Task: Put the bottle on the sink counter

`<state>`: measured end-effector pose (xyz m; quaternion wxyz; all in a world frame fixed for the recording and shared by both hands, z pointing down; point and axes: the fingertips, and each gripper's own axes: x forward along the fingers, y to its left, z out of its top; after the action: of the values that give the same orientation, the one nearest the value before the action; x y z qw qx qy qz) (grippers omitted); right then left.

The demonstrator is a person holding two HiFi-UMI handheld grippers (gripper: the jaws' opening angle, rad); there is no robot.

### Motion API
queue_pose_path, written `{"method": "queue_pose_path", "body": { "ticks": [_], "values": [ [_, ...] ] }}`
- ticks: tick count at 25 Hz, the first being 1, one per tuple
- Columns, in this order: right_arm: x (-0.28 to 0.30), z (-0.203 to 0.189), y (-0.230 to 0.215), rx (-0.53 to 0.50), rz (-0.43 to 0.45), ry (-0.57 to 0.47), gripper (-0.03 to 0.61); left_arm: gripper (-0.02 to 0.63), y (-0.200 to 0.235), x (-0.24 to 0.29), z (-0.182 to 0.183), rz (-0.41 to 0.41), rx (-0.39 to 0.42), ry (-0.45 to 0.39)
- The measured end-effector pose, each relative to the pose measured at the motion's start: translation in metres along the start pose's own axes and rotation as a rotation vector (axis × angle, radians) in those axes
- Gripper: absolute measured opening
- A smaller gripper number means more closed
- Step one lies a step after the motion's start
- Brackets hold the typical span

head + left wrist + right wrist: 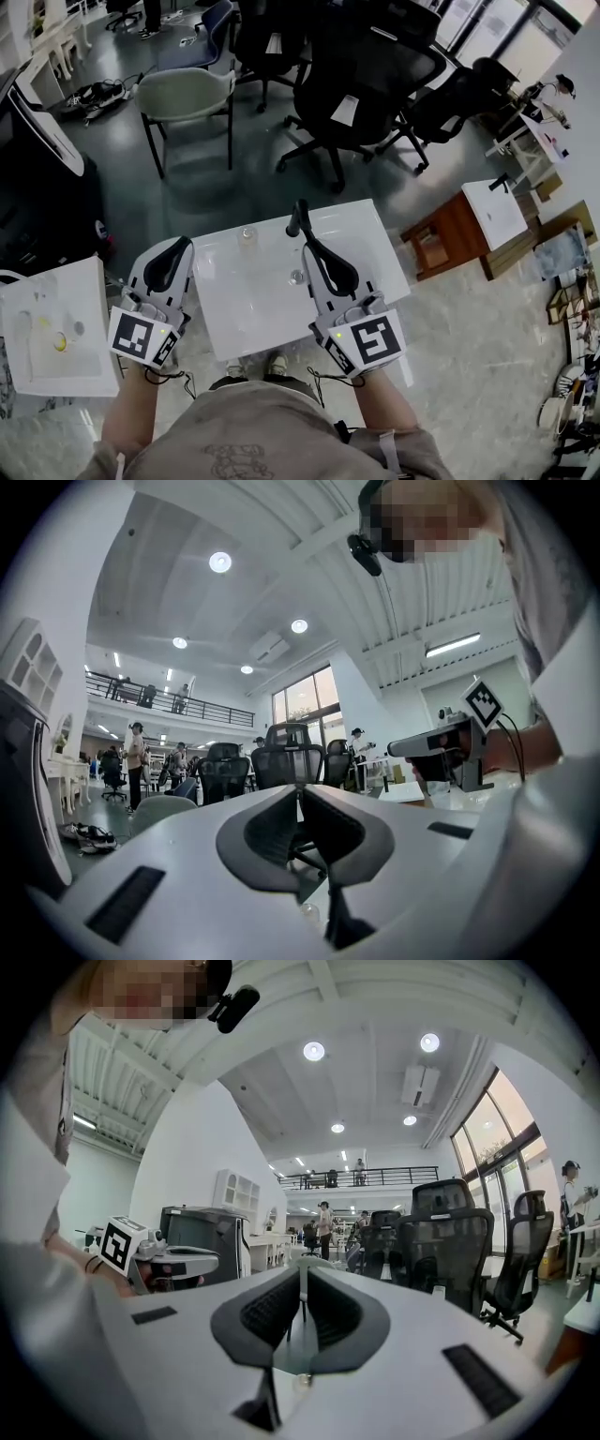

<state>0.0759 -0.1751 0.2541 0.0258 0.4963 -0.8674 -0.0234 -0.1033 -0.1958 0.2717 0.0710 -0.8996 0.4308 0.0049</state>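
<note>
The left claw (180,246) and right claw (309,249) are both pressed together and empty, held level over the white bench (375,258). The clear bottle (247,236) stands on it, just ahead and between them. Placement looks done, so any retreat should go upward, clear of it.

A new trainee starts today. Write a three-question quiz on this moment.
1. True or false: the left hand-held gripper holds the small clear bottle.
2. Where is the bottle? A) on the white sink counter; B) on a chair seat; C) on the floor.
3. Fill in: the jaws of the right hand-held gripper are ____.
Key: 1 false; 2 A; 3 shut.
</note>
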Motion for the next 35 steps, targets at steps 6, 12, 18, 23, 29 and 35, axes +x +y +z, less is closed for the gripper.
{"method": "queue_pose_path", "body": {
  "ticks": [6, 12, 18, 23, 29, 35],
  "values": [
    [-0.011, -0.015, 0.005, 0.002, 0.006, 0.018, 0.041, 0.029, -0.023, -0.008, -0.024, -0.016, 0.004, 0.059],
    [-0.024, -0.033, 0.013, 0.025, 0.018, 0.036, 0.041, 0.029, -0.038, -0.012, -0.040, -0.038, 0.046, 0.088],
    [-0.032, -0.048, 0.017, -0.013, 0.011, 0.076, 0.038, 0.028, -0.045, -0.015, -0.041, -0.028, 0.017, 0.090],
    [-0.034, -0.047, 0.017, -0.020, 0.005, 0.075, 0.037, 0.028, -0.047, -0.018, -0.041, -0.027, 0.007, 0.092],
    [-0.036, -0.039, 0.012, -0.025, -0.008, 0.054, 0.037, 0.028, -0.044, -0.017, -0.035, -0.015, 0.017, 0.089],
    [-0.035, -0.033, 0.012, -0.036, -0.009, 0.039, 0.037, 0.028, -0.043, -0.017, -0.032, -0.005, 0.024, 0.095]
  ]
}}
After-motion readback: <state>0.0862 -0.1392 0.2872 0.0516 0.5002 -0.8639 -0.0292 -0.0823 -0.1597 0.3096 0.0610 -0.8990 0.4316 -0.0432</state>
